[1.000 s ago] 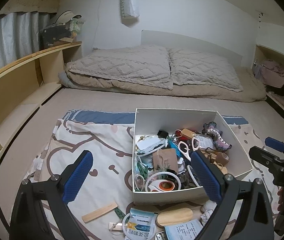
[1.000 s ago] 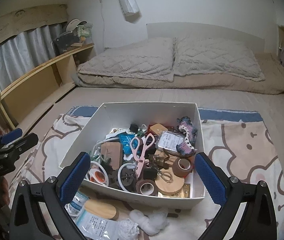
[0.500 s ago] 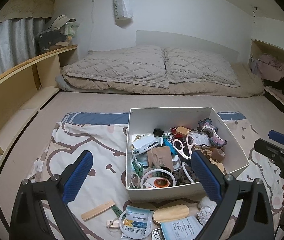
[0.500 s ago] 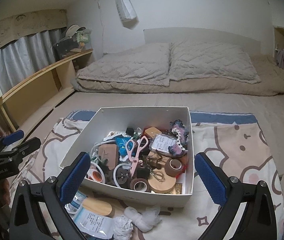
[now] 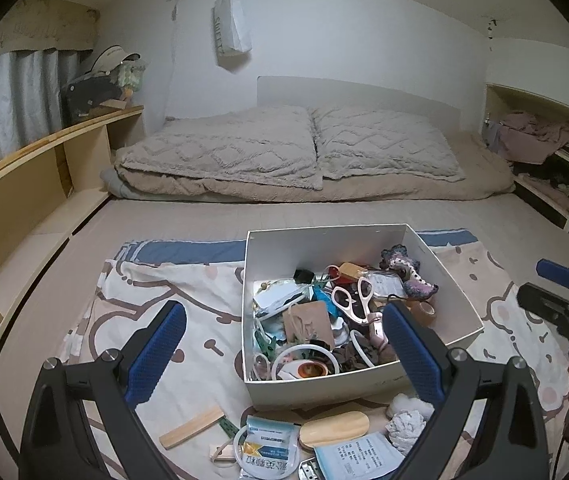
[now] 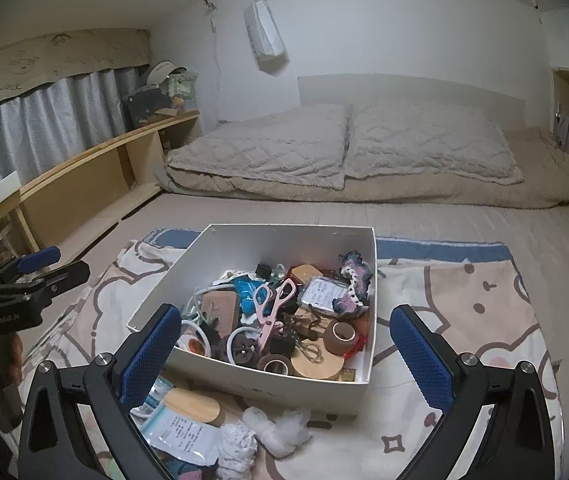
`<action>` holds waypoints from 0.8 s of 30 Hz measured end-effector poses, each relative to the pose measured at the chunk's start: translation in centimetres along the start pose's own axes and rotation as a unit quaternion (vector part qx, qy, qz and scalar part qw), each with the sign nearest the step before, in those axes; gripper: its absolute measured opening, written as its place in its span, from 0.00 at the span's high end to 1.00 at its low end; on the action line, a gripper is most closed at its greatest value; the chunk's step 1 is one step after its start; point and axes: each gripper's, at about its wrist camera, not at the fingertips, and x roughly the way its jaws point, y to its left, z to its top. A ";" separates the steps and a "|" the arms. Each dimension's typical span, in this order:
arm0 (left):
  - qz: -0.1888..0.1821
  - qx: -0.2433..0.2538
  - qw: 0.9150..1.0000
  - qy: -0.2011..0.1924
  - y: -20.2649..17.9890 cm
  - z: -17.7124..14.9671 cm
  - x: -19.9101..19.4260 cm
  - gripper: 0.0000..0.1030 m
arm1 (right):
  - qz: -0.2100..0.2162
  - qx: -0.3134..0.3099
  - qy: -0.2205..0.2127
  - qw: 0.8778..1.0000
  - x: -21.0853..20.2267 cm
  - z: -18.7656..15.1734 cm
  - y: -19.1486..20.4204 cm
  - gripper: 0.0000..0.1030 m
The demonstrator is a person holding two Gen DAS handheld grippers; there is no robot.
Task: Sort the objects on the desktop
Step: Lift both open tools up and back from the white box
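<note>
A white box [image 5: 366, 380] [image 6: 284, 380] sits on a patterned cloth on the bed, full of small items: pink scissors [image 5: 358, 300] [image 6: 274, 304], tape rolls [image 6: 342, 334], a crocheted toy [image 5: 408, 276] [image 6: 354, 280]. In front of the box lie a wooden stick [image 5: 192, 432], a wooden oval [image 5: 334, 428] [image 6: 194, 402], packets [image 5: 266, 450] [image 6: 182, 430] and white wads [image 6: 274, 426]. My left gripper [image 5: 284, 356] hovers open above the box's near left corner, with nothing in it. Above the box's front, my right gripper [image 6: 286, 356] is open and holds nothing.
The patterned cloth [image 5: 156, 300] [image 6: 464, 320] covers the near part of the mattress. Folded quilts [image 5: 284, 152] lie at the far end. A wooden shelf [image 5: 24, 184] runs along the left; a niche with clothes [image 5: 532, 140] is on the right.
Both grippers have drawn back and up from the box, so it looks smaller and more of the loose items in front shows. Both stayed open.
</note>
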 end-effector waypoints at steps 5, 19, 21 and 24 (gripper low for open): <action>-0.004 0.005 1.000 0.003 0.8 -0.5 -0.3 0.03 | 0.005 -0.012 -0.017 1.000 -1.5 -0.7 -0.7 0.00; -0.019 0.000 1.000 0.005 3.4 -2.2 -1.8 0.03 | 0.022 -0.033 -0.006 0.999 -4.0 -5.0 -1.5 0.00; -0.018 0.004 1.000 0.009 3.5 -2.5 -1.7 0.03 | 0.025 -0.038 0.000 0.999 -4.2 -5.6 -1.2 0.00; -0.020 0.009 1.000 0.015 3.6 -3.0 -1.5 0.03 | 0.031 -0.040 0.010 0.999 -4.4 -6.5 -1.2 0.00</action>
